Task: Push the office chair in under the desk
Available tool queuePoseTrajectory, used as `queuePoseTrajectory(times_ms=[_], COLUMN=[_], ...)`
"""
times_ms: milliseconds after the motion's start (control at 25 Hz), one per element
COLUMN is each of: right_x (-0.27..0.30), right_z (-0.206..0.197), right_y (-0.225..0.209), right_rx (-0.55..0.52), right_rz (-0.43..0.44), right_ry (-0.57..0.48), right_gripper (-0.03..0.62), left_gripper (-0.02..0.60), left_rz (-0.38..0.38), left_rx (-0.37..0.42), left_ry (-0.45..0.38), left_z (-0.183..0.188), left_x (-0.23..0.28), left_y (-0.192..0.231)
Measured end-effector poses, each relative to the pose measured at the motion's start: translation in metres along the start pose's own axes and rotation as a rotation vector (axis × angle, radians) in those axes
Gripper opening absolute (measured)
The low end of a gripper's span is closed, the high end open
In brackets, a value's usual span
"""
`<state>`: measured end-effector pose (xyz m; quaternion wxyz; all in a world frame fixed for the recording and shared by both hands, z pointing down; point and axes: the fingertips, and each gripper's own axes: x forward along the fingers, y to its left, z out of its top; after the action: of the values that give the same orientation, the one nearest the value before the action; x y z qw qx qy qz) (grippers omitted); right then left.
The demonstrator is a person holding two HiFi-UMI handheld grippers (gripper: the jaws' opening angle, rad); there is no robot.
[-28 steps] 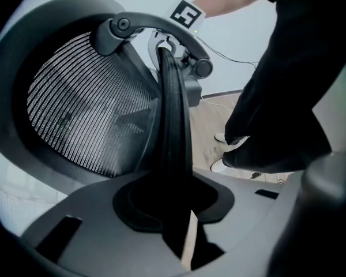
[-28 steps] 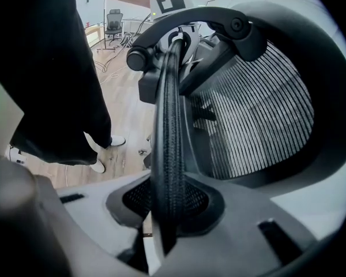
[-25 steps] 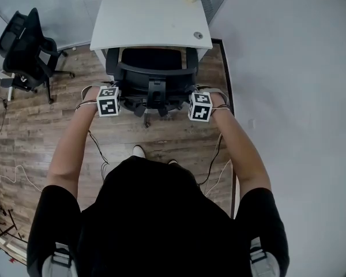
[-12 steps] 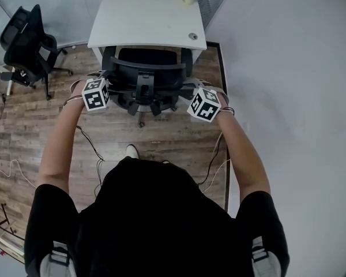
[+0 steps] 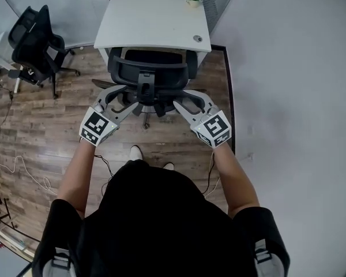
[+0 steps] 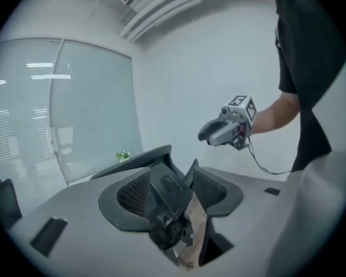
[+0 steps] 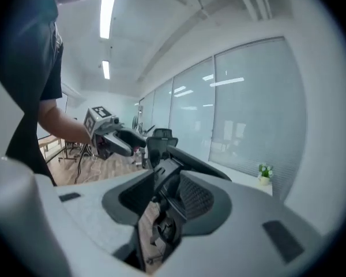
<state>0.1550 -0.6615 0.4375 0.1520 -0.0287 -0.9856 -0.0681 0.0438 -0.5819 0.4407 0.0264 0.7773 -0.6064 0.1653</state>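
Both the left tongs (image 5: 116,101) and the right tongs (image 5: 187,101) hang spread and empty behind the office chair (image 5: 153,74), having just narrowed slightly. Its seat sits under the counter (image 5: 153,22).

Both arms out front, elbows bent, left arm (image 5: 81,172) and right arm (image 5: 233,172). Left gripper (image 5: 118,100) and right gripper (image 5: 189,100) level-ish, tips angled toward each other. Both sets of jaws apart, just eased in a touch, gripping nothing.
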Motion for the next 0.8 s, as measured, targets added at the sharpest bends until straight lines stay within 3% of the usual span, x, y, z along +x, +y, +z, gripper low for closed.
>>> queuePoseTrajectory(times_ms=[120, 240, 440, 800], right_x=[-0.012, -0.023, -0.026, -0.024], right_z=[0.024, 0.045, 0.054, 0.069], right_y=[0.020, 0.036, 0.051, 0.054], right_rx=[0.071, 0.113, 0.068, 0.049], right_rz=[-0.008, -0.021, -0.043, -0.060], right_ry=[-0.147, -0.240, -0.264, -0.299], right_gripper=[0.121, 0.094, 0.020, 0.002], left_gripper=[0.181, 0.118, 0.010, -0.006], left_rz=[0.068, 0.092, 0.119, 0.119], left_rx=[-0.021, -0.020, -0.001, -0.040], left_ry=[-0.120, -0.181, -0.214, -0.241], left_z=[0.023, 0.038, 0.047, 0.057], left_x=[-0.012, -0.021, -0.025, -0.022], left_y=[-0.018, -0.037, -0.054, -0.059])
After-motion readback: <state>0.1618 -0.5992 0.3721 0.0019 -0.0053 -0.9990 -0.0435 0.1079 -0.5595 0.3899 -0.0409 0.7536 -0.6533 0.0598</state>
